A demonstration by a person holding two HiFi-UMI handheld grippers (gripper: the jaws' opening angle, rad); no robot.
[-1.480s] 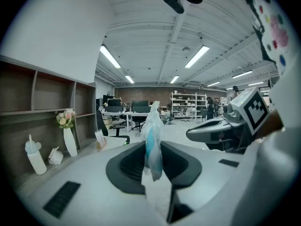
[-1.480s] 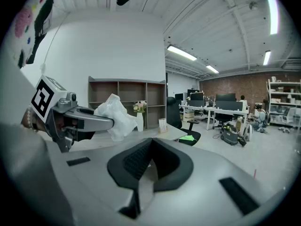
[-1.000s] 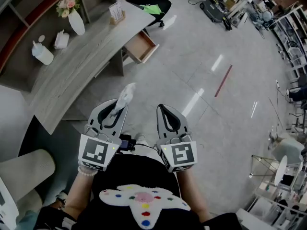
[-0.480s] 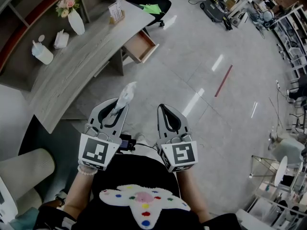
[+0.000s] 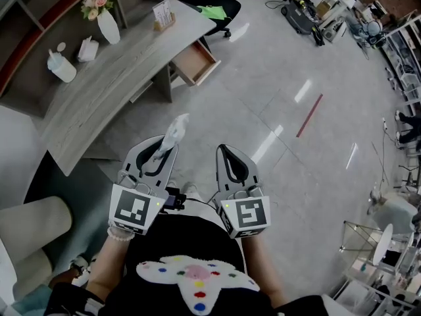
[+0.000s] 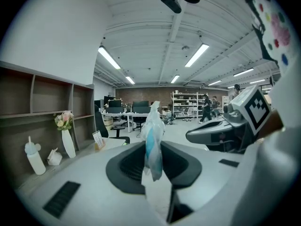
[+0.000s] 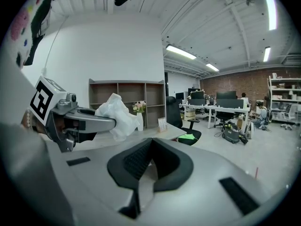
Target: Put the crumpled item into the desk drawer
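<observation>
The left gripper (image 5: 167, 147) is clamped on a crumpled white-and-blue plastic wrapper (image 5: 176, 128), which sticks up past its tips. The right gripper (image 5: 224, 153) is beside it, jaws together and empty. Glossy grey floor (image 5: 263, 78) separates both from the open light-wood drawer (image 5: 195, 62) of the curved grey wood-grain desk (image 5: 112, 84), well apart from the wrapper. A black office chair (image 5: 209, 6) stands behind the drawer. Since a second ago the grippers and wrapper keep their pose; only the view has drifted slightly. Print on the desk's small card stand (image 5: 163, 15) is too small to read.
</observation>
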